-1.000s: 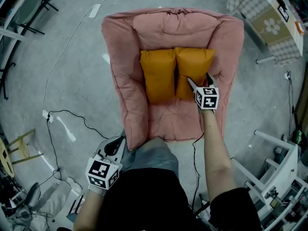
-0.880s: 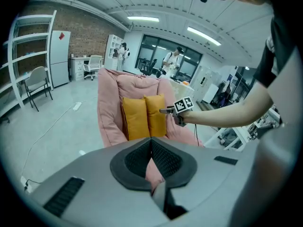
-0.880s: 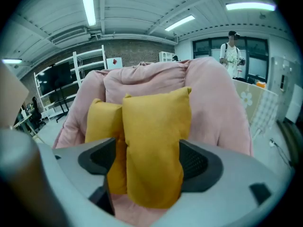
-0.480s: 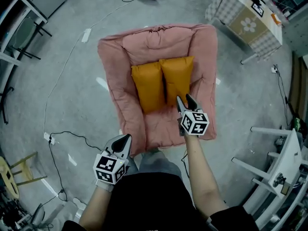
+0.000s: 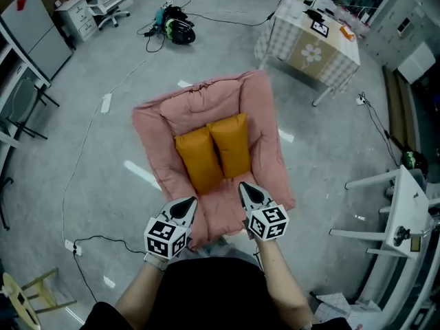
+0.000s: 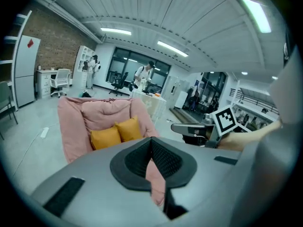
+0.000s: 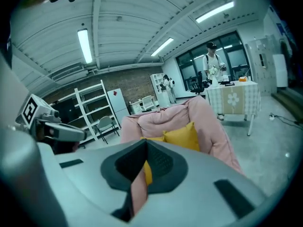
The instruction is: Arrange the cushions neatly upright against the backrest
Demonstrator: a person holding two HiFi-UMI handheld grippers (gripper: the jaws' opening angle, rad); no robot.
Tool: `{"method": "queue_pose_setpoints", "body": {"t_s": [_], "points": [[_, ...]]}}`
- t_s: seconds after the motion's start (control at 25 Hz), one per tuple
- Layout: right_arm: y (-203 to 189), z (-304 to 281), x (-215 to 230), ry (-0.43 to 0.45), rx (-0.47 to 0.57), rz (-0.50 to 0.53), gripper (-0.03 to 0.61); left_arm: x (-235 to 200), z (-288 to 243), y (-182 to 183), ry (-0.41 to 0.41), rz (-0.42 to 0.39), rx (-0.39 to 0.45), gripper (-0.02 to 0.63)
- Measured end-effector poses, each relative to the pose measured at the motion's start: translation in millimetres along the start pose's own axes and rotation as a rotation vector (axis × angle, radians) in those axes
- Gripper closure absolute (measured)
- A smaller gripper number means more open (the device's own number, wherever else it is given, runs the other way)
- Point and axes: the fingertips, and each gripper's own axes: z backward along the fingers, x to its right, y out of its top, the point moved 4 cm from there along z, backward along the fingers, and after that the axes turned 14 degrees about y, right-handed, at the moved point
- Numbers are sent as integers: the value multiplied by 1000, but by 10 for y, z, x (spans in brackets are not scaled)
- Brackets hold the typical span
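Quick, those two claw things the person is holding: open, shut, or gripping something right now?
Left gripper: closed, holding nothing.
Right gripper: its jaws have just been closing; now shut, with nothing between them.

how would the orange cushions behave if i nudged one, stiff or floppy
The orange cushions look plump, so probably soft and light, denting under a push. They only lean on the pink backrest, so a nudge might tip one forward.
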Motion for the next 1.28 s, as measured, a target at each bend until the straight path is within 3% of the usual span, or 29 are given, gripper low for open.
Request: {"method": "queue_pose_setpoints", "body": {"t_s": [0.2,0.32,0.44,0.76,1.28], "points": [[309,210,-430,5,22,89,569,168,18,270,-138,-104,32,601],[528,319,-572,3,84,56,569,195,56,392,-185,-148,40,601],[715,401,-674,-1,147,35,569,164,84,530,-210,-169,51,601],[1056,508,-699,-36,215,97,569,98,30,974,-260,-193,108,601],[1101,416,-705,-37,194,147,571,225,55,1206,-300,-213,152,601]]}}
